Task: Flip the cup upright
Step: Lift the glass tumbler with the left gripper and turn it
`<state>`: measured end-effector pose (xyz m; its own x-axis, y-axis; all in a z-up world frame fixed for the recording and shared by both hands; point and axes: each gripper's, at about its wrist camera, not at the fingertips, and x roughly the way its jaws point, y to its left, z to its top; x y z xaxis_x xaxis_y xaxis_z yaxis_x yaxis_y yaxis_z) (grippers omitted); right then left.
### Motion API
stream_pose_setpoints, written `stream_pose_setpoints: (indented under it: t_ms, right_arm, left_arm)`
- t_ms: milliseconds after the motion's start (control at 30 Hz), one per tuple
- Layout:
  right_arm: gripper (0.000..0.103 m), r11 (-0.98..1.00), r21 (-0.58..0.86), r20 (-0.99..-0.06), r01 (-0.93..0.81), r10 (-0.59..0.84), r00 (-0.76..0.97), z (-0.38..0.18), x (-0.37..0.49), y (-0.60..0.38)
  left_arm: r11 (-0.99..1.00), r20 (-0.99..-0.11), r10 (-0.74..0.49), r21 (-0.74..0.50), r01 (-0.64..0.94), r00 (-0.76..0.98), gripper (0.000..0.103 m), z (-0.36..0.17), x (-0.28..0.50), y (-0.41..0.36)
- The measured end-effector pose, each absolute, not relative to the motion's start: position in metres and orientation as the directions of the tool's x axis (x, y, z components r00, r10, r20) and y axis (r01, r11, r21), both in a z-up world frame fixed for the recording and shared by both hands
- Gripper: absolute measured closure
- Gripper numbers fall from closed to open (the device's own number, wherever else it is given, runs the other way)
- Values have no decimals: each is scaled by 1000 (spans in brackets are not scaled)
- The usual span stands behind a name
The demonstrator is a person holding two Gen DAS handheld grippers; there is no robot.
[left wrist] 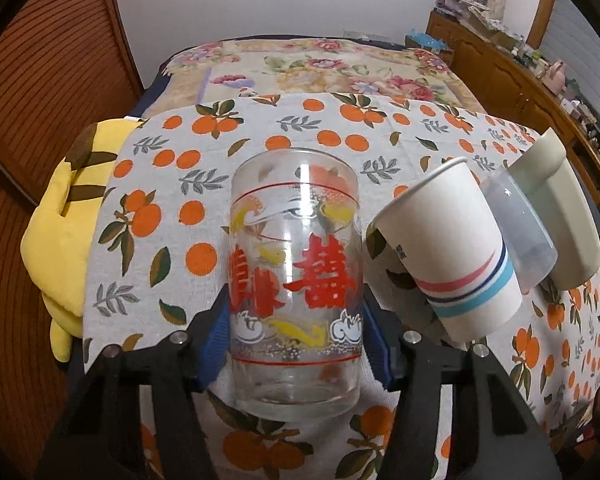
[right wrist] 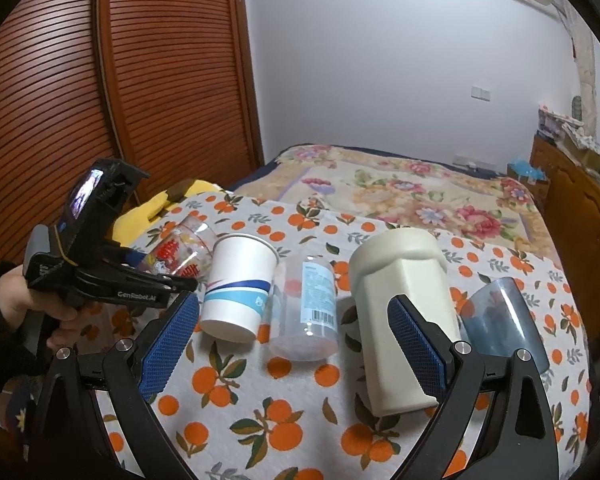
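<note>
My left gripper (left wrist: 296, 320) is shut on a clear glass cup (left wrist: 294, 276) printed with red characters and yellow and white clouds. Its blue pads press the glass from both sides, thick base toward the camera. In the right wrist view the glass (right wrist: 180, 252) is tilted and held above the cloth by the left gripper (right wrist: 156, 276). My right gripper (right wrist: 296, 336) is open and empty above the cloth, over a clear plastic cup (right wrist: 306, 308) lying on its side. A cream cup (right wrist: 400, 320) stands behind its right finger.
A white paper cup (right wrist: 238, 286) with pink and blue stripes stands mouth up on the orange-print tablecloth (right wrist: 260, 412). A blue translucent cup (right wrist: 500, 320) sits at the far right. A yellow plush toy (left wrist: 64, 232) lies at the left edge. A floral bed (right wrist: 412, 188) lies behind.
</note>
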<state>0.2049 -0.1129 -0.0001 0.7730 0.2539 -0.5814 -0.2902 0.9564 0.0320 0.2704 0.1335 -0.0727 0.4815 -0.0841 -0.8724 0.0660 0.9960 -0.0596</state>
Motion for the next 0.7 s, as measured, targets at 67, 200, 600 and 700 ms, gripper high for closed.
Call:
stream_pose_setpoints:
  t_ms: [67, 200, 600, 700]
  right_arm:
    - [6, 958, 33, -581, -284, 250, 775, 0, 203, -116]
    - [6, 962, 30, -577, -271, 238, 781, 4, 196, -123]
    - [6, 979, 19, -538, -201, 180, 824, 19, 158, -152]
    - [6, 983, 22, -532, -183, 167, 830, 20, 145, -161]
  left_arm:
    - [996, -870, -91, -70, 61, 485, 47, -73, 264, 134]
    - [995, -855, -102, -80, 65, 509, 47, -66, 246, 130]
    - [982, -782, -186, -120, 148, 596, 47, -34, 172, 90]
    - [975, -770, -216, -132, 181, 600, 47, -28, 156, 72]
